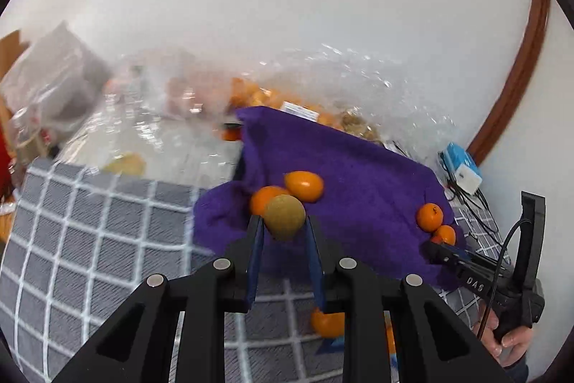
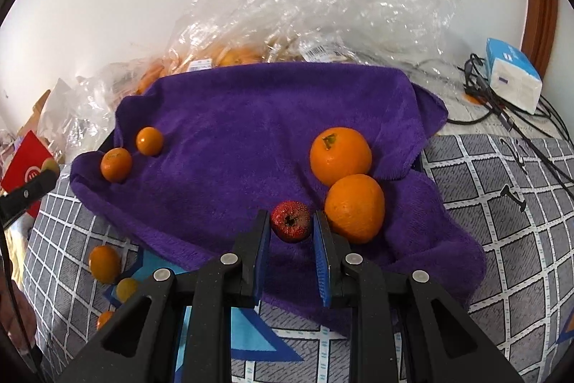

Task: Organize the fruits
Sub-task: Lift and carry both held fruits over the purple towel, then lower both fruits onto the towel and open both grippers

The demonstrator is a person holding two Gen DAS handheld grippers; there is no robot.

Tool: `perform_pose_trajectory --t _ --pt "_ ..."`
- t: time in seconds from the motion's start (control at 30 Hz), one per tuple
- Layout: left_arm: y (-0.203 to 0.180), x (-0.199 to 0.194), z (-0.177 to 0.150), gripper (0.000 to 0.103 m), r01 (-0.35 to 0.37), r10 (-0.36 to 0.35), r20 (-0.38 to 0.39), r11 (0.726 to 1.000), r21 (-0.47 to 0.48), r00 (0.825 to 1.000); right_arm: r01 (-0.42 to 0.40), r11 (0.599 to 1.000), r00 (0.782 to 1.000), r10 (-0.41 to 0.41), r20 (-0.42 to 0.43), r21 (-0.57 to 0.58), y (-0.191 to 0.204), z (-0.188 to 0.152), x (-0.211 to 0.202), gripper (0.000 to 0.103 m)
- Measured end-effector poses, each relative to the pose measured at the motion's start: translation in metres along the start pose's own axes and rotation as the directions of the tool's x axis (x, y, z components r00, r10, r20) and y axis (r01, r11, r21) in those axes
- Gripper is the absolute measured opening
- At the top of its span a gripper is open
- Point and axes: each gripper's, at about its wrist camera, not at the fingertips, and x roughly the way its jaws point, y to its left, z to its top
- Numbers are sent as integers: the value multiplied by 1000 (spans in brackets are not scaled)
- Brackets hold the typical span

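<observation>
In the left wrist view my left gripper [image 1: 283,223] is shut on a round greenish-brown fruit [image 1: 284,216], held just above the near edge of a purple towel [image 1: 344,160]. Two oranges [image 1: 304,185] lie on the towel right behind it, and two more [image 1: 429,217] lie at its right end. In the right wrist view my right gripper [image 2: 291,221] is shut on a small red fruit [image 2: 290,221] low over the towel [image 2: 251,131]. Two large oranges [image 2: 340,155] sit just to the right of it, and two small ones [image 2: 149,140] lie at the towel's left.
A grey checked cloth [image 2: 502,203] covers the surface, with small oranges [image 2: 104,262] loose on it at the left. Crumpled clear plastic bags [image 2: 323,9] holding fruit stand behind the towel. A tissue pack [image 2: 513,79] and cables [image 2: 502,113] lie at the right. A person's hand [image 1: 509,340] holds the right gripper.
</observation>
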Motion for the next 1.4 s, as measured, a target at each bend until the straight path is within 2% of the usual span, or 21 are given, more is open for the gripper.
perform_pose_trajectory --t 0.23,0.3,0.47,0.9,1.0,1.2,1.3,1.4 --pt "-24 49 11 23 -10 14 -144 999 34 990 43 999 999 -43 0 -23 2 3 6 23" --pt "-27 56 11 23 -3 10 -170 999 37 985 51 998 999 -51 0 -30 3 2 6 23" --pt "-29 75 8 23 -40 49 -219 998 46 974 46 998 999 -46 -1 -33 2 2 5 22" --pt "-38 88 6 23 -95 114 -206 990 100 972 42 999 999 -42 4 -33 2 1 5 26" --pt "-40 89 6 23 -104 126 -205 988 115 971 24 999 1000 -24 -2 -35 2 0 3 33" --pt "-45 87 7 36 -83 106 -210 990 116 972 1 1000 1000 -1 8 -24 0 -1 -2 50" --pt "-45 79 9 43 -72 91 -195 992 103 977 -38 999 999 38 12 -19 1 -2 -8 53" --pt "-44 63 10 45 -64 78 -159 993 97 984 -43 998 999 44 24 -34 7 -3 -18 54"
